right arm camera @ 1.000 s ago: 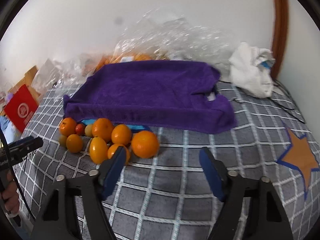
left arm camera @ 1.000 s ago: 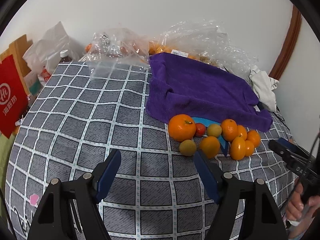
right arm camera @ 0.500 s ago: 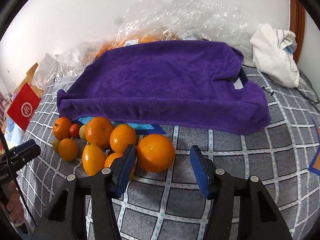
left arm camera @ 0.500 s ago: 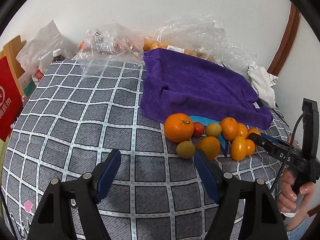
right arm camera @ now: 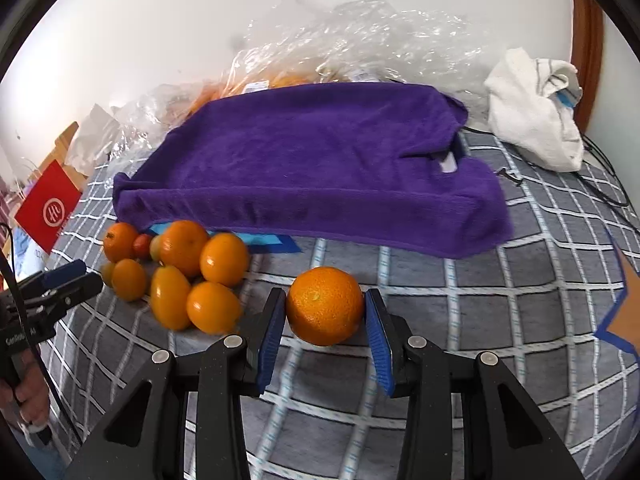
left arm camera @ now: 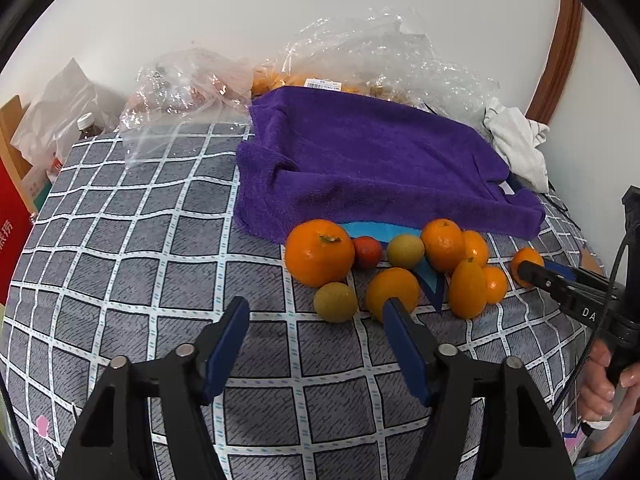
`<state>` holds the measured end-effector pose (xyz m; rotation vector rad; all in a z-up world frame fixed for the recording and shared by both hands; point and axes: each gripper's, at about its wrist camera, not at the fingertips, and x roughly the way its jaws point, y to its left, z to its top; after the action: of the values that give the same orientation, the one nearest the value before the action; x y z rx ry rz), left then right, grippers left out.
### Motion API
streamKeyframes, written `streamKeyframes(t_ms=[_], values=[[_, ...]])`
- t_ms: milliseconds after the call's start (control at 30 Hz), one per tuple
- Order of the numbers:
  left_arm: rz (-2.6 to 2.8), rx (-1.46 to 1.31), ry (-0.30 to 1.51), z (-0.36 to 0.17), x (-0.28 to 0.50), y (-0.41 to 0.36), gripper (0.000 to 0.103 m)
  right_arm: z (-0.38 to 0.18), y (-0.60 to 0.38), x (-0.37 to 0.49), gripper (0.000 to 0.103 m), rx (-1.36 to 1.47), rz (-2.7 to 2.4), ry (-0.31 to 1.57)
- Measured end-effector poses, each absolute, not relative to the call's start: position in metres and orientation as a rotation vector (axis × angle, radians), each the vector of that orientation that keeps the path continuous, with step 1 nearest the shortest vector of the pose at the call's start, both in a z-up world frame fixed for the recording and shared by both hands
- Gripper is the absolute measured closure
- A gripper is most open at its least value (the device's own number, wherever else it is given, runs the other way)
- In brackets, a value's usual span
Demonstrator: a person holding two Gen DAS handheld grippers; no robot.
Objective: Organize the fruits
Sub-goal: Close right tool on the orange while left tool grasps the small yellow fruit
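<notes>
Fingers [right arm camera: 276, 320] of the right gripper [right arm camera: 325, 320] flank the orange [right arm camera: 325, 305].

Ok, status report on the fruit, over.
Right gripper pads against lone orange. Left gripper open, empty, short of fruit cluster. Purple towel just behind; path unobstructed.

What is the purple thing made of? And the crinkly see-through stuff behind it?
The purple towel looks like soft, fuzzy fabric, probably microfibre or terry: its surface is matte with a short nap, and it sags at the edges. The clear bags behind it look like thin plastic film: shiny, see-through and full of sharp wrinkles that catch the light.
</notes>
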<state>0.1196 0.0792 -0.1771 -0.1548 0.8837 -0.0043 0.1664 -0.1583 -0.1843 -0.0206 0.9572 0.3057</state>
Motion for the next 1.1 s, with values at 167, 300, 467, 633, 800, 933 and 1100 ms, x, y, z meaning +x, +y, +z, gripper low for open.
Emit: streamKeyframes(t_ms=[167, 300, 467, 633, 800, 933, 1100], values=[[-0.01, -0.137, 0.898, -0.182, 0.122, 0.076, 0.061, -0.187, -0.162, 0.166, 0.063, -0.014, 0.313, 0.955], [-0.011, -0.125, 0.901, -0.185, 0.125, 0.072, 0.064, -0.191, -0.161, 0.166, 0.061, -0.023, 0.308, 0.956], [-0.004, -0.139, 0.902, -0.19, 0.13, 0.072, 0.064, -0.195, -0.161, 0.166, 0.06, -0.024, 0.305, 0.946], [0.003, -0.164, 0.877, -0.192, 0.129, 0.075, 0.064, -0.197, -0.161, 0.164, 0.059, -0.019, 0.292, 0.915], [0.021, -0.137, 0.858, -0.193, 0.127, 0.071, 0.064, -0.197, -0.16, 0.163, 0.059, -0.03, 0.289, 0.909], [0.009, -0.154, 0.86, -0.194, 0.129, 0.074, 0.064, -0.197, -0.163, 0.163, 0.059, -0.011, 0.298, 0.914], [-0.037, -0.233, 0.845, -0.194, 0.127, 0.085, 0.062, -0.198, -0.171, 0.165, 0.059, 0.043, 0.322, 0.926]])
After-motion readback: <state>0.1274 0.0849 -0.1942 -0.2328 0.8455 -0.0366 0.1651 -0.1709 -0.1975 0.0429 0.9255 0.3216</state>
